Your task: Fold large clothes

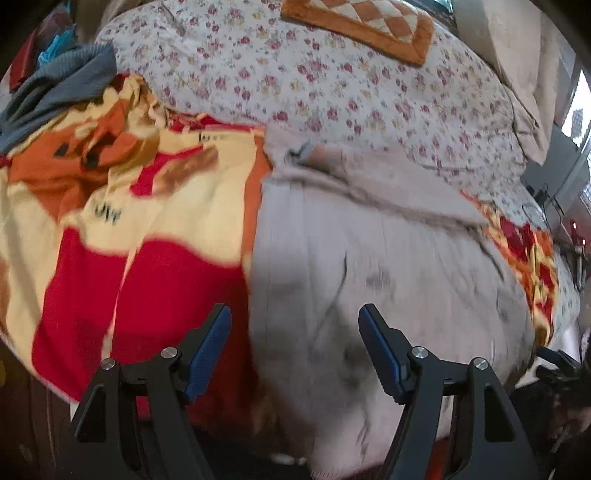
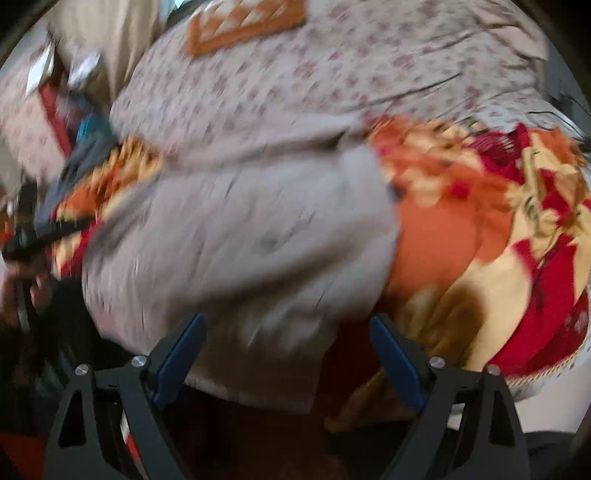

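Observation:
A large pale grey garment (image 1: 388, 266) lies spread on a bed, on top of a red, orange and cream blanket (image 1: 122, 221). My left gripper (image 1: 295, 325) hovers open above the garment's near left edge, nothing between its blue pads. In the blurred right wrist view the same grey garment (image 2: 240, 243) fills the middle, its folded near hem hanging over the bed's front edge. My right gripper (image 2: 288, 332) is open above that hem, near the garment's right side, gripping nothing. The other gripper (image 2: 26, 236) shows dark at the far left of the right wrist view.
A floral bedsheet (image 1: 332, 85) covers the far part of the bed, with an orange and white checked mat (image 1: 362, 26) on it. A blue-grey knitted cloth (image 1: 62, 92) lies bunched at the back left. The patterned blanket (image 2: 498, 229) extends right of the garment.

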Action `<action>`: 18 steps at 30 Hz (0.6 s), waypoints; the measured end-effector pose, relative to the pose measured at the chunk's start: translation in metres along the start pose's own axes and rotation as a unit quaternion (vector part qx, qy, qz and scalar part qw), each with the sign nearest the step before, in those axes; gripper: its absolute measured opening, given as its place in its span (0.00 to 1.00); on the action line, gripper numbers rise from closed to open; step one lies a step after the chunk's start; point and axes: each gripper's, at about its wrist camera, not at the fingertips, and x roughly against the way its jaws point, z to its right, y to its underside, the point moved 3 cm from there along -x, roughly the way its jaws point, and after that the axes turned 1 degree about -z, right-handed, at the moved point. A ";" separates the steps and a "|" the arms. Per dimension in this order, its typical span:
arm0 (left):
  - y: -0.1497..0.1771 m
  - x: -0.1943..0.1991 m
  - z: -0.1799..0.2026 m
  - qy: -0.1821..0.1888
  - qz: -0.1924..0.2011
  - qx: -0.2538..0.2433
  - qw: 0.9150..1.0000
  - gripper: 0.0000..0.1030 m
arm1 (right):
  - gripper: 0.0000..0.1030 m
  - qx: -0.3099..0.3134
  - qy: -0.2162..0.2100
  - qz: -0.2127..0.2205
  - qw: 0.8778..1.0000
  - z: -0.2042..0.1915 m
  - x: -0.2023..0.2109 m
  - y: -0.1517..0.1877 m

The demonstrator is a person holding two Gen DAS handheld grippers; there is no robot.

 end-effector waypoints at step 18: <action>0.084 -0.004 0.011 0.024 -0.052 -0.017 0.998 0.64 | 0.25 -0.036 -0.062 -0.085 0.994 0.008 -0.039 0.014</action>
